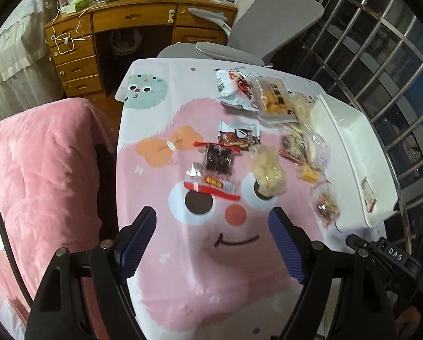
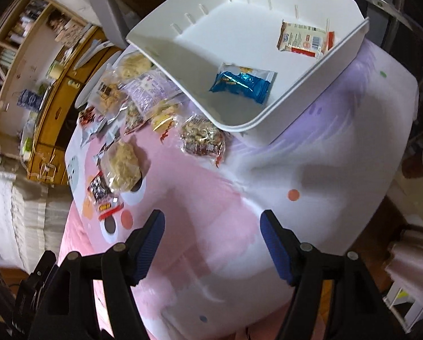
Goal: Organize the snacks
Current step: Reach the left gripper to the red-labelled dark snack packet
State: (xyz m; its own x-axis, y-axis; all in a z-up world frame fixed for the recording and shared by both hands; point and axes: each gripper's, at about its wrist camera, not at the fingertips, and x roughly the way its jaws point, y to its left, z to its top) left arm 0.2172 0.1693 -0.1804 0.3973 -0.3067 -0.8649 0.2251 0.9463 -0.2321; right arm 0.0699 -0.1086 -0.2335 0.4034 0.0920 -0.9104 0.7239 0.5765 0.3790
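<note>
Several snack packets lie scattered on a pink cartoon tablecloth. My left gripper hangs open above the cloth, nothing between its blue pads; a red-and-white packet and a pale crumbly packet lie just beyond it. A white tray stands at the table's right edge. In the right wrist view the white tray holds a blue packet and a beige-and-red packet. My right gripper is open and empty over bare cloth; a clear packet of brown snacks lies ahead by the tray's rim.
A pink blanket covers a seat left of the table. Behind stand a wooden desk with clutter and a grey office chair. A metal window grille runs along the right. The other gripper's black body shows at lower right.
</note>
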